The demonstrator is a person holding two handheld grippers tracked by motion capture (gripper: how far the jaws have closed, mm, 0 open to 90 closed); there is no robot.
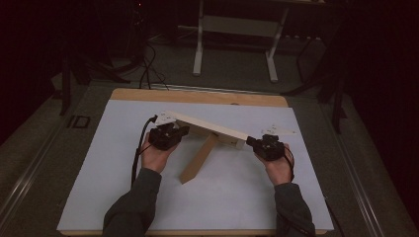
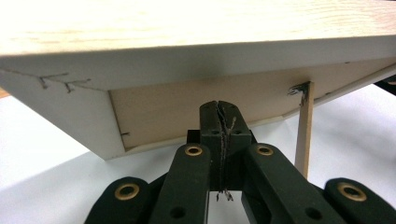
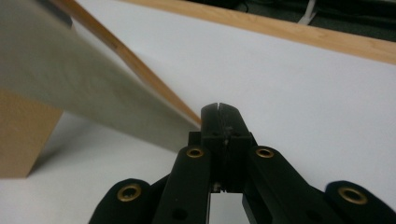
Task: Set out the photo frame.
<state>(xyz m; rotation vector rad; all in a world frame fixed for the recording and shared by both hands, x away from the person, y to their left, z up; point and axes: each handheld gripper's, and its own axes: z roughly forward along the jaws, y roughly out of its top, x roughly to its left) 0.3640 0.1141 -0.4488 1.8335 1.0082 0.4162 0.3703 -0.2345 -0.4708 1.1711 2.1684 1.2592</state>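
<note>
Black two-jaw left gripper (image 1: 168, 135) and matching black right gripper (image 1: 267, 146): brass-ringed screws on linkage arms, grey three-cornered top plates, black cable trailing from left. Dark grey-green long sleeves (image 1: 132, 203) on both forearms.

Overhead forward-down; gripper cameras close along jaws

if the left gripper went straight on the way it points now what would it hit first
Most likely the underside of the wooden panel piece: the left gripper, jaws closed, points straight at its recessed board, close ahead. The exact gap is unclear.
</note>
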